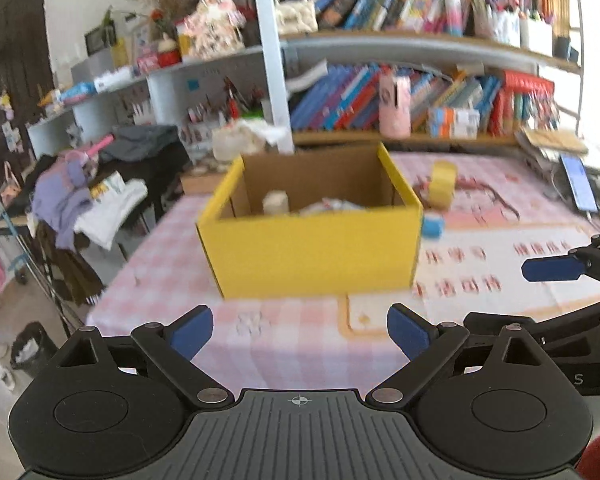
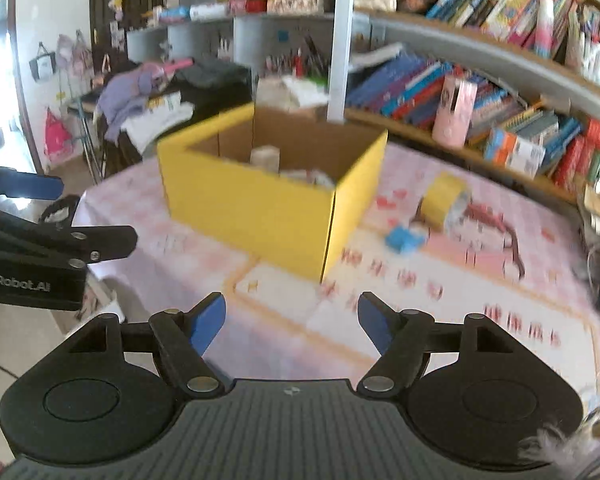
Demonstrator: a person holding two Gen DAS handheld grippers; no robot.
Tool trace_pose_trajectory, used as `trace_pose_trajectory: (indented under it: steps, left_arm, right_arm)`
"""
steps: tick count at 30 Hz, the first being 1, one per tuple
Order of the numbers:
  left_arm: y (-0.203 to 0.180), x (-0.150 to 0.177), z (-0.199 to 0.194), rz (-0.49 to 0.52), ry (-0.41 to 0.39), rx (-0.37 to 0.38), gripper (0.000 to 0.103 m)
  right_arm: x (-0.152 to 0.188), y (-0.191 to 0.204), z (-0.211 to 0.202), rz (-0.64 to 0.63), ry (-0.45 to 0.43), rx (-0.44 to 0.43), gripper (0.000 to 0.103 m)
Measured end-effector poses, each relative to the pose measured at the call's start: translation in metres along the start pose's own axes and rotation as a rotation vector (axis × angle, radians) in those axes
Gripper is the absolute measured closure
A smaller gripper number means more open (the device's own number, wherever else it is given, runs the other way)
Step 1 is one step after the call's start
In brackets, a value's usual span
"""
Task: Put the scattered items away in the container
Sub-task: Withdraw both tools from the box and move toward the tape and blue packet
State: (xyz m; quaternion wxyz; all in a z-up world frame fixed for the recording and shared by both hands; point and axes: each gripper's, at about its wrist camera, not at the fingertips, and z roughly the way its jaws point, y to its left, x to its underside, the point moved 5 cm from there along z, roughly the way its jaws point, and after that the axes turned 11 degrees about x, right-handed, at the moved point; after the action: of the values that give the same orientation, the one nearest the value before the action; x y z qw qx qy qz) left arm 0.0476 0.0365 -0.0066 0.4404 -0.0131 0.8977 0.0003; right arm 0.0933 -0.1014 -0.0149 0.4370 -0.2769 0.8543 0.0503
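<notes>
Yellow cardboard box stands open on the pink checked tablecloth, in front of both grippers. Inside it I can see one pale small block near the back wall and some light-coloured things beside it; the blur does not let me count these. Outside the box, to its right, two items lie on the cloth: one yellow tape roll and one small blue object, close to each other. Left gripper has its jaws spread wide with nothing between them. Right gripper is also parted and holds nothing.
</notes>
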Motion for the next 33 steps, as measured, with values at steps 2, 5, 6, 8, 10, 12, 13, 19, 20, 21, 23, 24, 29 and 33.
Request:
trace_pose_trajectory:
  steps: [2,5,6,8,10,12,13,19,20,21,23,24,29,33]
  left_arm:
    - [-0.005,0.007,0.001,-0.004,0.012,0.010,0.007]
    - [-0.008,0.014,0.002,-0.010,0.030,0.028,0.007]
    - [-0.010,0.016,0.002,-0.009,0.034,0.031,0.007]
    - [-0.011,0.018,0.003,-0.007,0.043,0.037,0.007]
    - [-0.013,0.022,0.005,-0.005,0.057,0.038,0.007]
    - [-0.013,0.024,0.007,-0.003,0.069,0.034,0.007]
    - [-0.013,0.024,0.007,-0.005,0.073,0.034,0.006]
    - [-0.015,0.026,0.010,-0.014,0.081,0.050,0.006]
    - [-0.016,0.026,0.012,-0.015,0.085,0.054,0.006]
    - [-0.017,0.027,0.014,-0.018,0.090,0.060,0.006]
    - [-0.018,0.027,0.018,-0.022,0.104,0.074,0.006]
    - [-0.020,0.027,0.021,-0.022,0.109,0.081,0.006]
    - [-0.034,0.025,0.032,0.005,0.127,0.129,0.006]
    - [-0.051,0.021,0.042,0.037,0.136,0.177,0.006]
  right_arm:
    - [0.005,-0.001,-0.003,0.003,0.010,0.015,0.029]
    - [0.009,-0.006,-0.005,0.028,0.023,0.034,0.027]
    - [0.011,-0.007,-0.005,0.033,0.028,0.040,0.026]
    - [0.015,-0.009,-0.007,0.034,0.037,0.053,0.023]
    - [0.016,-0.013,-0.007,0.041,0.045,0.071,0.019]
    - [0.018,-0.016,-0.006,0.048,0.062,0.083,0.018]
    - [0.019,-0.017,-0.006,0.050,0.070,0.090,0.018]
    - [0.021,-0.022,-0.006,0.051,0.091,0.118,0.016]
    - [0.022,-0.022,-0.006,0.049,0.094,0.123,0.016]
    - [0.022,-0.024,-0.007,0.048,0.096,0.128,0.015]
    - [0.023,-0.027,-0.007,0.052,0.100,0.142,0.015]
    - [0.024,-0.030,-0.007,0.058,0.103,0.149,0.014]
    - [0.033,-0.045,-0.005,0.081,0.138,0.187,0.013]
    - [0.040,-0.062,-0.005,0.107,0.153,0.220,0.013]
